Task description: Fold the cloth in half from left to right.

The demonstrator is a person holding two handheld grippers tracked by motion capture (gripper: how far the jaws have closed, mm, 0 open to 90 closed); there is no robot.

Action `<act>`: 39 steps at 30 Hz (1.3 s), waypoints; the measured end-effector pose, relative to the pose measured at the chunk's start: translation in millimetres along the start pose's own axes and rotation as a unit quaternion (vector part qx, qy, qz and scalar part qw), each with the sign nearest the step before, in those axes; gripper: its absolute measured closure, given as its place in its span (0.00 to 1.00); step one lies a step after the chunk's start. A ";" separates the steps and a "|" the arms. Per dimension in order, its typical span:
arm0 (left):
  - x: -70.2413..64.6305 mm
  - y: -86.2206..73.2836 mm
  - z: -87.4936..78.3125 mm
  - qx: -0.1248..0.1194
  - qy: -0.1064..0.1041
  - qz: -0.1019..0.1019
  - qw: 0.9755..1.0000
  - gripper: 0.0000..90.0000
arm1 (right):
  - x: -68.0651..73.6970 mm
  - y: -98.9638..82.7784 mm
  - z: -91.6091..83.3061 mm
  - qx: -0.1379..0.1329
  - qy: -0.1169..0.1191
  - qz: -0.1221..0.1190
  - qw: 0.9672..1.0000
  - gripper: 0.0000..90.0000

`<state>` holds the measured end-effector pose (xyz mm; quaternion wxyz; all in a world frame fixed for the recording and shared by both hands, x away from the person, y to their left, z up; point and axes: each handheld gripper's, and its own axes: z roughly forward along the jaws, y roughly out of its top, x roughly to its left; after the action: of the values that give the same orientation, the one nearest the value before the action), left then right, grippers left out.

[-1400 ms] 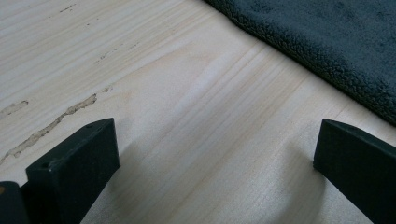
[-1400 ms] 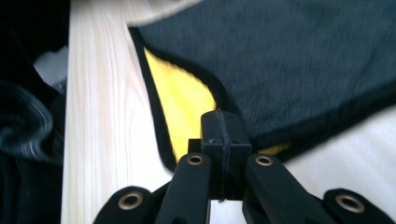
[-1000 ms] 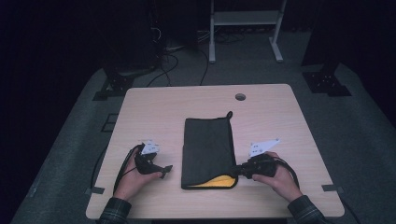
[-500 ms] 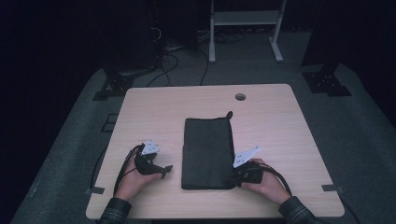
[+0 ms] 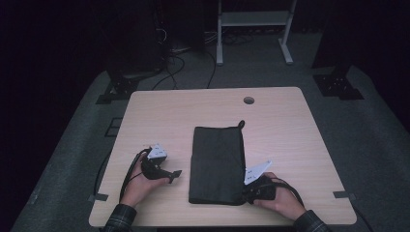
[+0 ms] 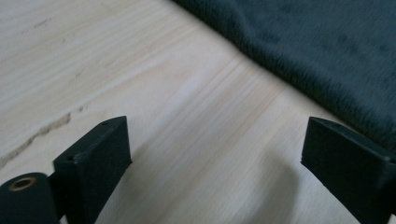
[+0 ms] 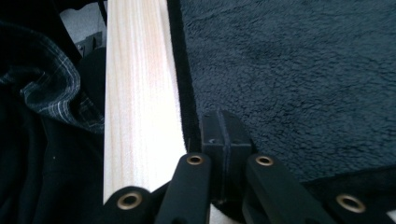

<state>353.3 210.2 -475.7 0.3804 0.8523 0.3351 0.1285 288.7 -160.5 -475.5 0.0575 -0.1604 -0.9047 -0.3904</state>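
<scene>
The right gripper [image 5: 247, 192] has slid in and down onto the near right corner of the cloth [image 5: 216, 162], jaws pinched on its hem, hiding the yellow lining. The left gripper [image 5: 175, 175], left of the cloth, stands spread, jaws just closing, nothing between. Soft, light, floppy fleece: take its edges.

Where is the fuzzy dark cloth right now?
In the high view the cloth lies folded in the middle of the table, toward the person's edge. The left gripper is beside it, and the right gripper is at its near right corner.
</scene>
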 end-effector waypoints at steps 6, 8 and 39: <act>8.9 17.7 3.8 -0.023 -0.007 -0.008 1.000 0.16 | -17.7 9.7 -12.7 -0.042 -0.044 0.007 0.998 0.77; 13.2 24.6 6.2 -0.025 -0.013 -0.018 0.999 0.18 | -27.6 14.3 -17.9 -0.049 -0.063 0.013 0.997 0.72; 64.7 106.7 101.6 -0.007 -0.010 -0.018 1.000 0.40 | -195.2 68.7 -21.2 -0.067 -0.232 0.135 0.961 0.53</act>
<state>500.0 144.5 -468.4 0.3920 0.8449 0.3452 0.1154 495.1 -179.6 -458.4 -0.1124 -0.3706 -0.8352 -0.3905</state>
